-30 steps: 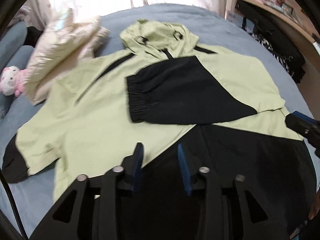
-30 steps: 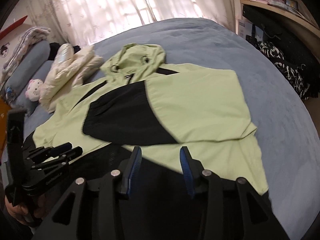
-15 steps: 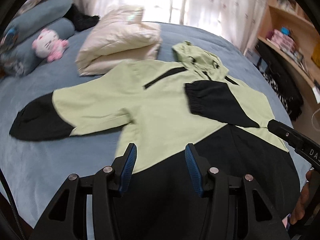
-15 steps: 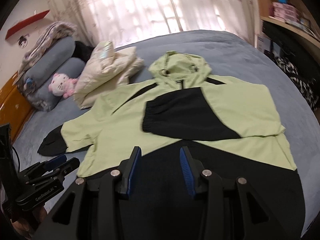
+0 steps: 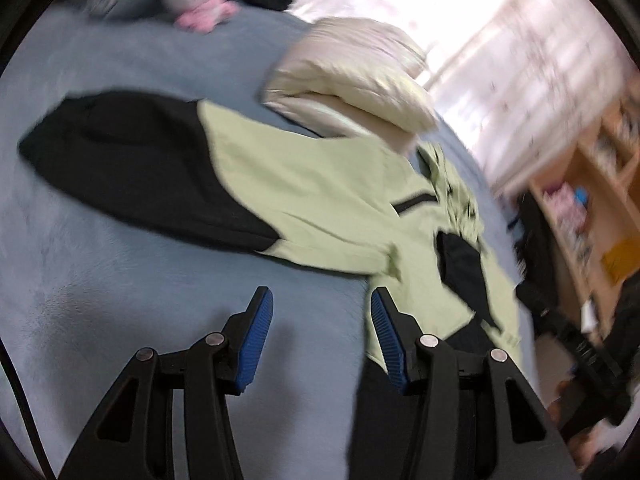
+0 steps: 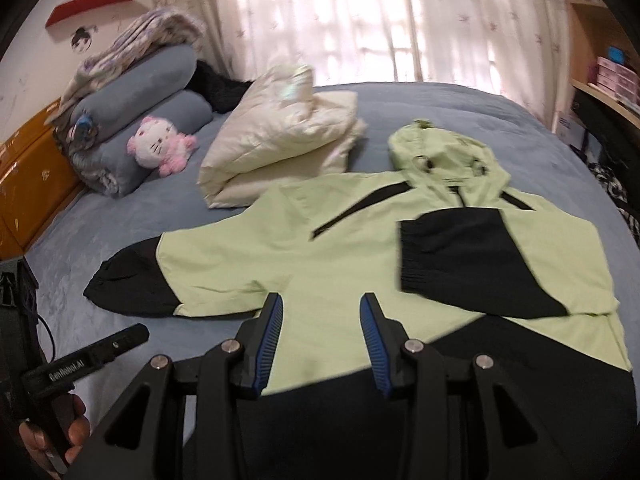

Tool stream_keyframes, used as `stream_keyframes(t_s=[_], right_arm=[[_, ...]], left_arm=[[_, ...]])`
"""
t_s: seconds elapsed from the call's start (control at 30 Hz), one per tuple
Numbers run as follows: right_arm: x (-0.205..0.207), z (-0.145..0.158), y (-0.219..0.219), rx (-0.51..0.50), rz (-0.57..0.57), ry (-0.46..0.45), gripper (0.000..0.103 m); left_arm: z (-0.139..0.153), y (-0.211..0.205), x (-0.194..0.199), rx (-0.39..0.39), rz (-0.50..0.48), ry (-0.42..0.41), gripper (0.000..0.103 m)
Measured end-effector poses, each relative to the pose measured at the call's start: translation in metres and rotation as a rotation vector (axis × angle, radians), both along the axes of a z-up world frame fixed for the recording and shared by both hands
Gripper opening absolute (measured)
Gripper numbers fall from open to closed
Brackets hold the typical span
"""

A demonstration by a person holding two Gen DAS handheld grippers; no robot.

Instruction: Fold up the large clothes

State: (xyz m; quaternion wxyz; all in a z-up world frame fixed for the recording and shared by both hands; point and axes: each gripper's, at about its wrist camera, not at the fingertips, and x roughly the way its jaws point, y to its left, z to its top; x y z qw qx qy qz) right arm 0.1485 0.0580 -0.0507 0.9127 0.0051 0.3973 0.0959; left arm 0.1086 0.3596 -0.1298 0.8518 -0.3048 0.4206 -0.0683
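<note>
We have the green and black jacket (image 6: 360, 256) spread flat on the blue bed (image 6: 120, 232), one sleeve already folded across its chest and the other sleeve (image 5: 132, 172) stretched out ahead of our left gripper (image 5: 316, 340). That gripper's jaws have just been opening, with nothing between them; our right gripper (image 6: 320, 344) hangs over the hem, jaws apart and empty too. To fold well, we should probably take the outstretched sleeve near its black cuff, lift it only slightly, and lay it square across the chest to match the first.
</note>
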Motion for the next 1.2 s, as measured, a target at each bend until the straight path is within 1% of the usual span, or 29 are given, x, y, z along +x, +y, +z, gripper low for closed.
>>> stream_keyframes(t_s=[0.03, 0.2, 0.33, 0.4, 0.43, 0.47, 0.53, 0.6, 0.63, 0.67, 0.7, 0.73, 0.8, 0.87, 0.9, 0.97, 1.03, 1.2], right_arm=[[0.004, -0.003, 0.008, -0.008, 0.008, 0.003, 0.040], [0.028, -0.027, 0.052, -0.028, 0.051, 0.040, 0.040], [0.041, -0.041, 0.074, -0.032, 0.081, 0.062, 0.040], [0.046, -0.045, 0.081, -0.039, 0.093, 0.064, 0.040], [0.047, -0.047, 0.084, -0.041, 0.097, 0.066, 0.040], [0.049, -0.050, 0.085, -0.043, 0.100, 0.071, 0.040], [0.054, -0.055, 0.087, -0.048, 0.102, 0.088, 0.040], [0.057, -0.060, 0.086, -0.046, 0.100, 0.104, 0.040], [0.059, -0.062, 0.086, -0.043, 0.098, 0.110, 0.040], [0.060, -0.063, 0.084, -0.040, 0.094, 0.114, 0.040], [0.060, -0.064, 0.083, -0.036, 0.092, 0.115, 0.040], [0.060, -0.064, 0.081, -0.030, 0.089, 0.117, 0.040], [0.061, -0.065, 0.077, -0.021, 0.080, 0.121, 0.040], [0.060, -0.064, 0.072, -0.009, 0.072, 0.125, 0.040], [0.059, -0.062, 0.068, 0.000, 0.066, 0.126, 0.040], [0.057, -0.058, 0.061, 0.013, 0.057, 0.123, 0.040], [0.053, -0.053, 0.049, 0.032, 0.042, 0.114, 0.040], [0.041, -0.036, 0.004, 0.082, -0.025, 0.090, 0.040]], left_arm=[[-0.009, 0.015, 0.001, -0.037, 0.029, 0.002, 0.049], [-0.041, 0.066, 0.013, -0.151, 0.148, 0.011, 0.049], [-0.064, 0.097, 0.027, -0.232, 0.223, 0.039, 0.049], [-0.075, 0.112, 0.032, -0.293, 0.255, 0.037, 0.048], [-0.077, 0.117, 0.034, -0.309, 0.265, 0.032, 0.047], [-0.078, 0.124, 0.036, -0.315, 0.281, 0.022, 0.047], [-0.075, 0.137, 0.041, -0.296, 0.327, 0.002, 0.046], [-0.068, 0.152, 0.042, -0.255, 0.390, -0.017, 0.044], [-0.065, 0.159, 0.043, -0.236, 0.427, -0.028, 0.039], [-0.062, 0.164, 0.042, -0.226, 0.457, -0.041, 0.030], [-0.060, 0.167, 0.043, -0.215, 0.478, -0.053, 0.009], [-0.059, 0.168, 0.044, -0.207, 0.482, -0.055, 0.004], [-0.052, 0.163, 0.046, -0.169, 0.483, -0.059, 0.004], [-0.038, 0.145, 0.048, -0.100, 0.465, -0.080, 0.003], [-0.030, 0.135, 0.048, -0.080, 0.450, -0.097, 0.003], [-0.014, 0.125, 0.048, -0.075, 0.422, -0.124, 0.003], [0.005, 0.102, 0.053, -0.078, 0.382, -0.153, 0.003], [0.059, 0.030, 0.065, -0.070, 0.203, -0.236, 0.003]])
